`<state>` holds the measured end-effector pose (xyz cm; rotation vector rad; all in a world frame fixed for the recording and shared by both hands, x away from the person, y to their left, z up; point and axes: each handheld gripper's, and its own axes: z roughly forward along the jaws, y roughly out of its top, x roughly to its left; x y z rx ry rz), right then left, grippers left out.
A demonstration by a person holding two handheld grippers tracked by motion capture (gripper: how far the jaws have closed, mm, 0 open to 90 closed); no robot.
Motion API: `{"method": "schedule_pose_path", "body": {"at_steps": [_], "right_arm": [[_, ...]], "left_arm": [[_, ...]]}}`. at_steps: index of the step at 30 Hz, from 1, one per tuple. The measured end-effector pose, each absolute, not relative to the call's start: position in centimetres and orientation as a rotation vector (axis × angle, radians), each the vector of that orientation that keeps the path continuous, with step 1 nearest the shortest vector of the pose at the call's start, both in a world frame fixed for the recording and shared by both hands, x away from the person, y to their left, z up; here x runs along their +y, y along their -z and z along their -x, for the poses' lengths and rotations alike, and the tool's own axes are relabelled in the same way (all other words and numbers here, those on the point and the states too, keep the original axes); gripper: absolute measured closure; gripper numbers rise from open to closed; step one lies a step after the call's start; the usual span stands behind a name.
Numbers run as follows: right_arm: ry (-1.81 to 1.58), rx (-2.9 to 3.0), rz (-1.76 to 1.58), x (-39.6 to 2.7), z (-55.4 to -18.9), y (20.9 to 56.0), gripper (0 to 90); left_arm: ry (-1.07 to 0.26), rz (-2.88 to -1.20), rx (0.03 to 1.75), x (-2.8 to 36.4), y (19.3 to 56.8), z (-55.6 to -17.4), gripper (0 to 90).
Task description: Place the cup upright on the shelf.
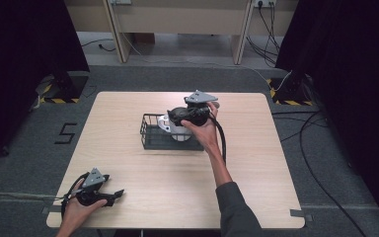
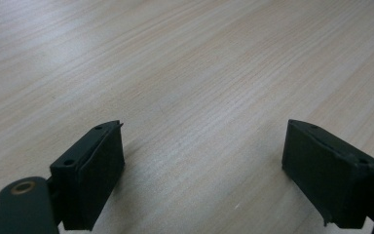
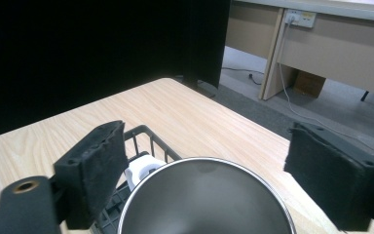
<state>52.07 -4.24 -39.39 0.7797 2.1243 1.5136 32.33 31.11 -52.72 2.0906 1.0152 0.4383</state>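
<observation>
A steel bowl (image 3: 204, 200) sits in a black wire basket (image 1: 150, 132) near the middle of the wooden table (image 1: 256, 163), its rim rising above the basket's wires. In the right gripper view the bowl's round mouth lies between the two black jaws, which stand wide of its rim on either side without touching it, so nothing is clamped. A white object (image 3: 143, 169) lies just beside the bowl inside the basket, partly hidden behind the left-hand jaw in that view. From above, the right gripper (image 1: 190, 116) hangs over the basket's right half, a hand (image 1: 205, 131) wrapped around its body, the forearm and dark sleeve reaching in from the table's near edge. The left gripper (image 1: 116, 195) rests low at the near left corner of the table, well apart from the basket; its jaws stand apart over bare wood with nothing between them.
</observation>
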Motion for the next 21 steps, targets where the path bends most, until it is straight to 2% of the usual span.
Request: {"method": "schedule_pose_path", "body": {"at_steps": [21], "right_arm": [[-1.514,2.1,-0.784,-6.9,-47.5,38.4,15.2]], "left_arm": [[-0.44,-2.092,1.015,31.1,52.7,-32.3,14.7]]}}
